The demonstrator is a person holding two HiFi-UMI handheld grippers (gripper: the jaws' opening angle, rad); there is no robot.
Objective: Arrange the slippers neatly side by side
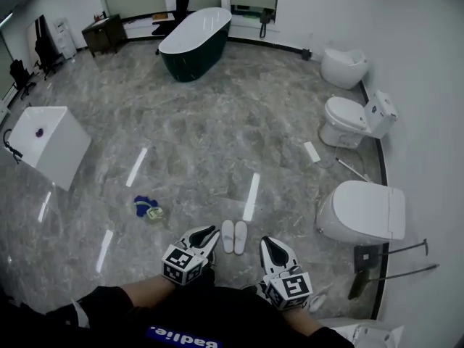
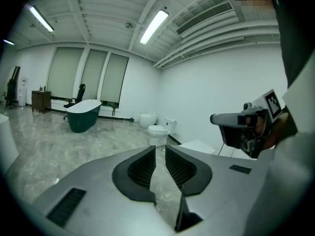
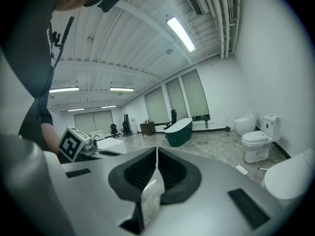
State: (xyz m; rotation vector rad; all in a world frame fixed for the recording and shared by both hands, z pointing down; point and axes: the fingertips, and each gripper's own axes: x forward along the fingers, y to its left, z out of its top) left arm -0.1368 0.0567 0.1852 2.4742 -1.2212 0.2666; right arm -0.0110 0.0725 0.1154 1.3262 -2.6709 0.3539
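A pair of white slippers [image 1: 233, 235] lies side by side on the grey marble floor, toes pointing away from me. My left gripper [image 1: 210, 232] hovers just left of the pair, and my right gripper [image 1: 267, 241] just right of it; neither touches a slipper. In the left gripper view the left gripper [image 2: 160, 147] shows a narrow gap between its jaw tips with nothing in it. In the right gripper view the right gripper [image 3: 157, 150] has its tips together and holds nothing. Neither gripper view shows the slippers.
A blue and pale bundle [image 1: 147, 207] lies on the floor to the left. Toilets [image 1: 362, 210] [image 1: 348, 120] line the right wall, with long-handled tools [image 1: 391, 267] beside the near one. A dark green bathtub [image 1: 194, 40] stands far back, a white box [image 1: 49, 142] at left.
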